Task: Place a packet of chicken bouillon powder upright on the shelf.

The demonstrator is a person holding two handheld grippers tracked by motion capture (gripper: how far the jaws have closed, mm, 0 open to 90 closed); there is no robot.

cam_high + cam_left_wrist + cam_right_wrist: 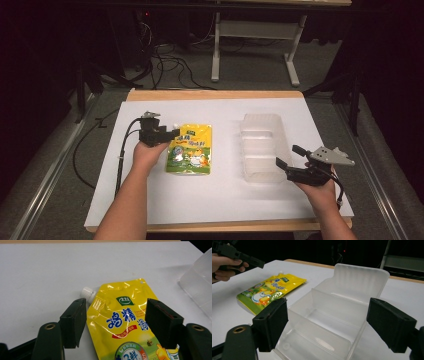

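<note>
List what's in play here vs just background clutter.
In play: yellow spout pouch, flat on the table; clear divided container; left claw, open astride the pouch; right claw, open facing the container.
Background: floor cables, white frame legs.

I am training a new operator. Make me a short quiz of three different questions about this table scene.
1. True or false: the left claw is shut on the yellow pouch.
2. Which corner of the pouch has the white cap? A) far left B) near right
3. Fill in: the clear box lies in front of the ___ claw.

Key: 1 false, it is open; 2 A; 3 right.
</note>
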